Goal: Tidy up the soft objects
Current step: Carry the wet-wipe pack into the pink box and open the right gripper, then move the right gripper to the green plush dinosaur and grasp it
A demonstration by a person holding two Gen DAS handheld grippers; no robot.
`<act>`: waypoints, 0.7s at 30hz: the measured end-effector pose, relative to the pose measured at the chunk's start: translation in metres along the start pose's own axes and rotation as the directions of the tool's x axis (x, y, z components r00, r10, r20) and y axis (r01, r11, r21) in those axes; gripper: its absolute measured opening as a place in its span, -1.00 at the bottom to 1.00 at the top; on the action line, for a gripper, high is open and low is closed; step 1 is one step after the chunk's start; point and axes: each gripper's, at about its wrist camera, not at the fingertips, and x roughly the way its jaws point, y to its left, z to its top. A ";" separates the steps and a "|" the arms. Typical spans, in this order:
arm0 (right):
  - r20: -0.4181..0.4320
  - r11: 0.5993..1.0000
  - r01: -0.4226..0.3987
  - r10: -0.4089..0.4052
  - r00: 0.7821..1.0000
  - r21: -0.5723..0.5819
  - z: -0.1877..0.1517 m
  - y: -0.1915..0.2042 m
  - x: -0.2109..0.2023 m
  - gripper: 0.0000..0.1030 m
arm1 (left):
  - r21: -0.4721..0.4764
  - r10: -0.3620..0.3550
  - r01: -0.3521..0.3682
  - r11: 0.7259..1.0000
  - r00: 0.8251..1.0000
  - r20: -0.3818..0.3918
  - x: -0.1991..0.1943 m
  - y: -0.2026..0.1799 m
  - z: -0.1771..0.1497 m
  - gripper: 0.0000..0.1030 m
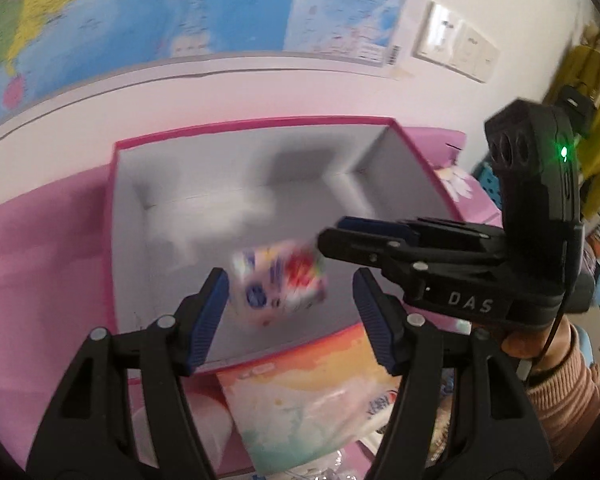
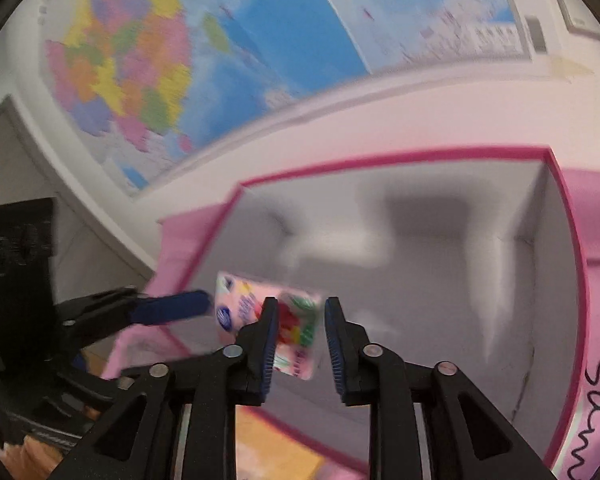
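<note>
A small soft packet [image 1: 280,286] with colourful print is blurred, in mid-air over the open pink box [image 1: 236,130] with a white inside. It lies between the open fingers of my left gripper [image 1: 288,316], touching neither. My right gripper [image 1: 332,236] reaches in from the right just above it. In the right wrist view the same packet [image 2: 296,334] shows between and beyond the open right gripper [image 2: 300,344], over the box [image 2: 384,160]. The left gripper's blue fingertip [image 2: 172,308] is at the left.
The box stands on a pink surface [image 1: 40,240] against a white wall with maps [image 1: 120,8]. A colourful plastic bag [image 1: 312,400] lies in front of the box, below my left gripper. Wall switches [image 1: 456,44] are at the upper right.
</note>
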 end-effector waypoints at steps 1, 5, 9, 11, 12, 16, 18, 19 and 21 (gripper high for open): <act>-0.008 1.000 0.029 -0.029 1.000 -0.006 -0.001 -0.001 0.003 -0.44 | -0.004 0.010 -0.010 1.000 1.000 0.011 -0.003 0.001 -0.002 0.27; 0.006 0.998 0.055 -0.055 0.998 -0.016 -0.008 -0.001 -0.010 -0.34 | 0.015 0.049 -0.051 0.999 0.994 0.102 -0.034 0.000 -0.019 0.27; 0.049 0.998 0.014 -0.012 0.999 -0.056 -0.023 0.012 -0.042 -0.26 | 0.059 0.004 -0.016 0.998 0.982 0.188 -0.077 -0.004 -0.049 0.36; 0.063 0.994 -0.014 0.021 0.998 -0.108 -0.036 0.027 -0.061 -0.18 | 0.076 -0.015 -0.001 0.997 0.977 0.212 -0.093 -0.007 -0.066 0.40; 0.067 0.992 -0.024 0.033 0.997 -0.127 -0.043 0.033 -0.069 -0.12 | 0.088 -0.021 0.001 0.996 0.975 0.222 -0.100 -0.008 -0.076 0.44; 0.038 0.972 -0.112 0.122 0.992 -0.206 -0.080 0.059 -0.094 0.00 | 0.098 -0.029 0.006 0.995 0.972 0.234 -0.118 -0.005 -0.113 0.53; 0.010 0.964 -0.134 0.141 0.990 -0.231 -0.097 0.072 -0.098 0.03 | 0.076 -0.008 -0.009 0.997 0.975 0.224 -0.119 -0.002 -0.131 0.53; -0.010 0.958 -0.151 0.153 0.988 -0.242 -0.108 0.078 -0.099 0.03 | 0.060 -0.004 -0.009 0.998 0.977 0.214 -0.118 0.001 -0.139 0.53; -0.047 0.950 -0.175 0.168 0.985 -0.261 -0.124 0.090 -0.098 0.03 | 0.027 -0.004 -0.001 1.000 0.983 0.183 -0.114 0.006 -0.158 0.53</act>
